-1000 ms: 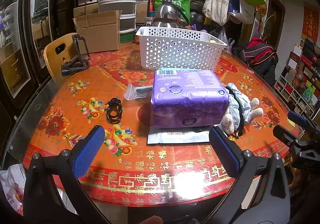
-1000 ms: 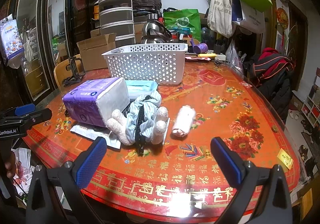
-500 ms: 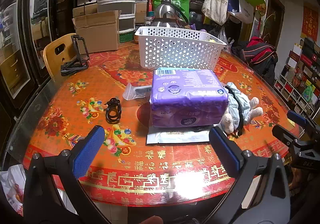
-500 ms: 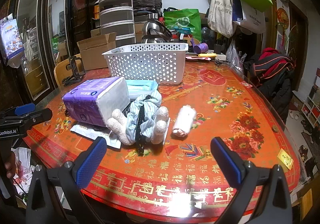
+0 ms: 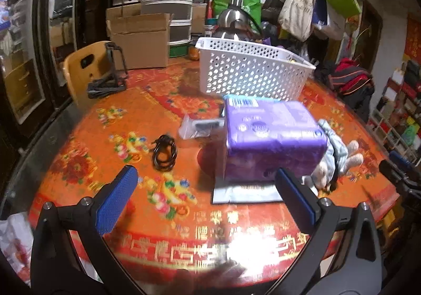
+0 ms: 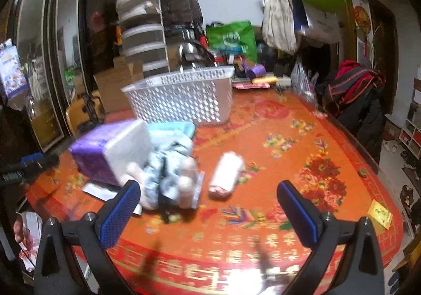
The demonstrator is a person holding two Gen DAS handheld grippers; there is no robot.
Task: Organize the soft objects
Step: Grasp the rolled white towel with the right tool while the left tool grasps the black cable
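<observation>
Both my left gripper [image 5: 205, 199] and right gripper [image 6: 209, 212] hold nothing, fingers spread wide, facing the purple tissue pack [image 5: 271, 141] beside the plush toy [image 6: 168, 176].

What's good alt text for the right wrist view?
The open right tool hovers empty over a red patterned table, facing a plush toy beside a purple tissue pack and a small white roll. A white perforated basket stands behind them; the image is motion-blurred.
</observation>
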